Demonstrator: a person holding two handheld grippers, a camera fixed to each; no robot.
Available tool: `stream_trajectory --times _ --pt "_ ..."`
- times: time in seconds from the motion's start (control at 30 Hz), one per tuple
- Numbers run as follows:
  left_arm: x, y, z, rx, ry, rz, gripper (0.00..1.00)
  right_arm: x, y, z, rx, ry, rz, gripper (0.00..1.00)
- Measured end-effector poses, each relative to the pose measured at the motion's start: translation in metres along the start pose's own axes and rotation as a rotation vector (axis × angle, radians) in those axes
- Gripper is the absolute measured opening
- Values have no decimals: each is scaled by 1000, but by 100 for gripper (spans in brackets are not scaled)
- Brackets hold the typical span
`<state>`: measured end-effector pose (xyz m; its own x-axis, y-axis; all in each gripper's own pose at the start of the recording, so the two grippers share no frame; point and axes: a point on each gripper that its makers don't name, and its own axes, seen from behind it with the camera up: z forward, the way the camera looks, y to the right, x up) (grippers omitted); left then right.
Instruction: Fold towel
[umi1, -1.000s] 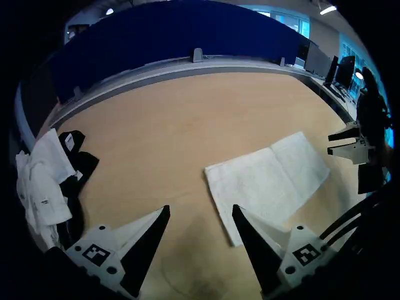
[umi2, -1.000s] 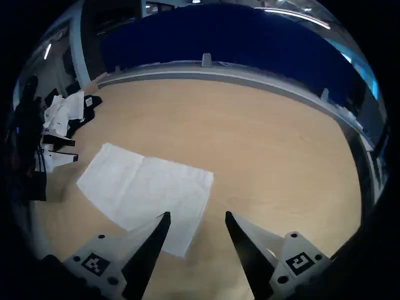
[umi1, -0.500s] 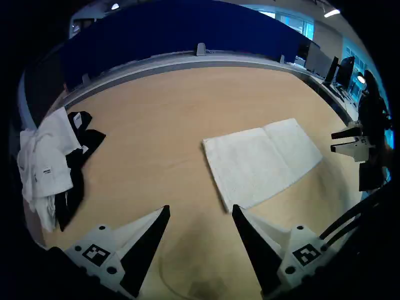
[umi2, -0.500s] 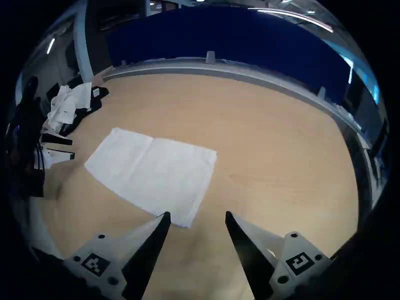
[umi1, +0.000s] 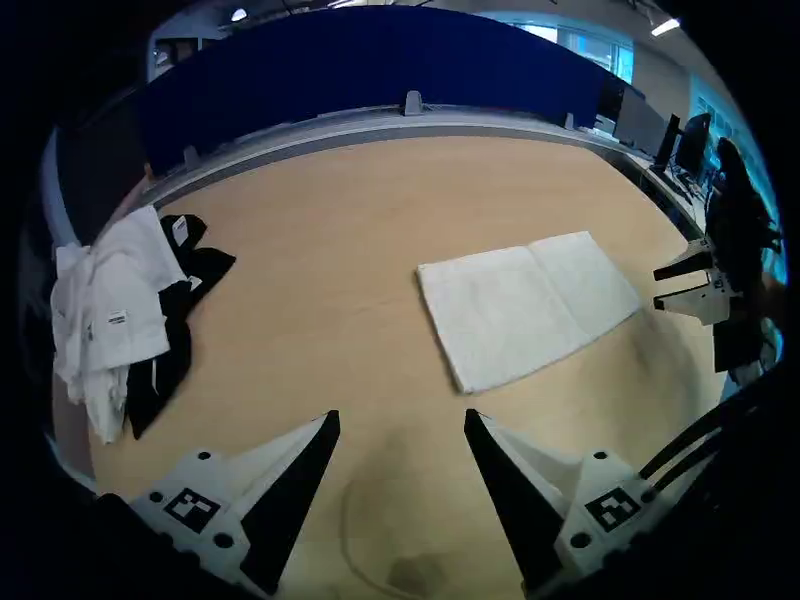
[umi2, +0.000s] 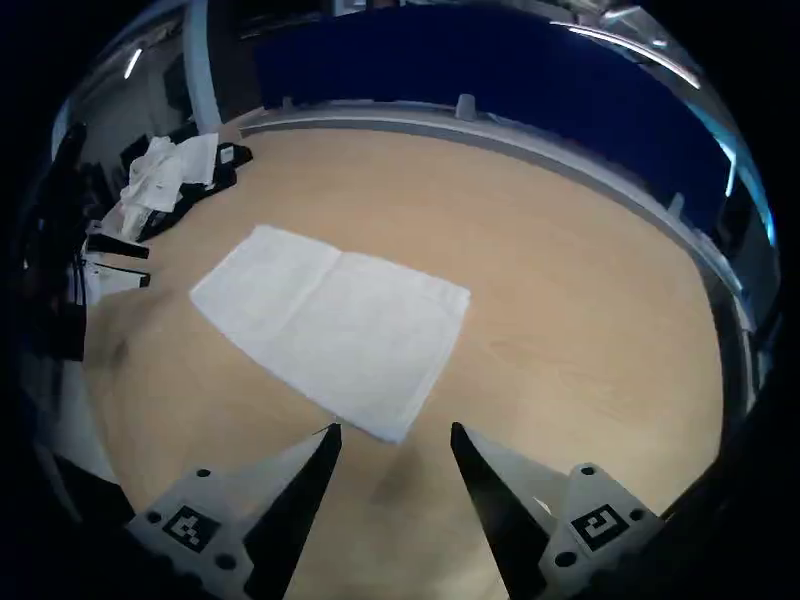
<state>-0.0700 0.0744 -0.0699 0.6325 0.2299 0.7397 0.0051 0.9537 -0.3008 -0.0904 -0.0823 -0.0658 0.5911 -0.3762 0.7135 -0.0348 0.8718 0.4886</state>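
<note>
1. The white towel (umi1: 525, 305) lies flat on the wooden desk (umi1: 330, 260), spread out as a rectangle with one faint crease running across it. Whether that crease marks a finished fold cannot be told.
2. The left gripper (umi1: 400, 415) hovers above the desk with its fingers spread wide and nothing between them. The towel's near corner sits just ahead, toward 1 o'clock.
3. The right gripper (umi2: 395, 428) is likewise wide open and empty. In the right gripper view, the towel's closest corner lies at 12 o'clock, just beyond the fingertips.
4. A pile of clothes (umi1: 120, 310), white and black, rests well apart from the towel at 9 o'clock in the left gripper view, and a blue partition (umi1: 380, 60) borders the far side of the desk.
5. The step in hand looks like lining up for a fold, since no cloth is gripped yet.
6. The next move likely calls for each gripper to drop onto a corner of one short edge, pinch only the top layer, then carry that edge over to meet the opposite one, keeping both corners level.
</note>
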Motion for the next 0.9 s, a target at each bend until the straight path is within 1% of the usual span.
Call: stream_trajectory --times 0.13,0.23,0.47,0.57,0.7,0.9 --pt "-12 -4 -15 18 -1 -26 93 -3 -4 6 23 -24 -52 85" --pt "-21 -6 -26 29 -3 -47 92 -4 -6 11 35 -38 -79 84" --pt "-41 -9 -46 61 -7 -79 92 -5 -3 18 53 -61 -108 84" --pt "-49 -9 -53 65 -12 -95 92 -6 -2 20 53 -68 -121 83" --pt "-58 -9 -57 69 -21 -108 92 -10 -3 23 60 -81 -135 78" --pt "-63 -9 -61 73 -24 -111 92 -14 1 27 49 -87 -142 66"
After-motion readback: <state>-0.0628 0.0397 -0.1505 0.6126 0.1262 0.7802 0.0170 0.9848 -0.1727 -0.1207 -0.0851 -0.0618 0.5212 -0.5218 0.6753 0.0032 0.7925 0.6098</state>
